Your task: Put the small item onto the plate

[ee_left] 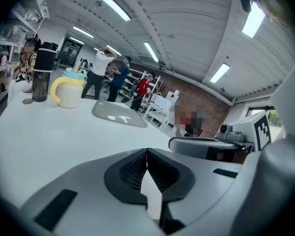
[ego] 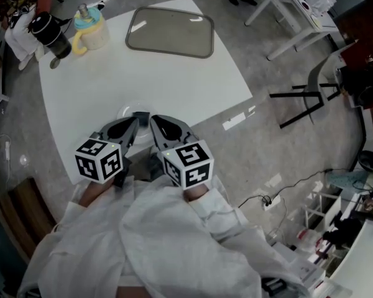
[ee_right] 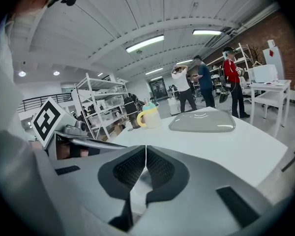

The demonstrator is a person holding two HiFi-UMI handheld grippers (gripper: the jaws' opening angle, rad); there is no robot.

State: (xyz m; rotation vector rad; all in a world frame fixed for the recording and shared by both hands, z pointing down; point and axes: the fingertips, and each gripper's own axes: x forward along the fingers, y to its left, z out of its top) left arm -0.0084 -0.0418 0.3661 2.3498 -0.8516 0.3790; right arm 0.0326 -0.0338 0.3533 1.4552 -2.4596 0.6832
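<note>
A small round brownish item [ee_left: 27, 101] lies on the white table [ego: 174, 79] beside a black bottle [ego: 50, 35], at the far left corner; it also shows as a small grey spot [ego: 55, 63] in the head view. A white plate [ego: 125, 111] sits near the table's front edge, mostly hidden under my grippers. My left gripper [ego: 138, 118] and right gripper [ego: 154, 121] hang side by side over that plate, both shut with nothing between the pads. Each gripper view shows its own jaws meeting, left gripper [ee_left: 147, 154] and right gripper [ee_right: 146, 150].
A grey tray [ego: 170, 31] lies at the table's far side. A cream cup with a yellow handle [ego: 90, 31] stands by the bottle. A black folding stand [ego: 308, 98] and white desks are on the floor to the right. People stand far off in the room.
</note>
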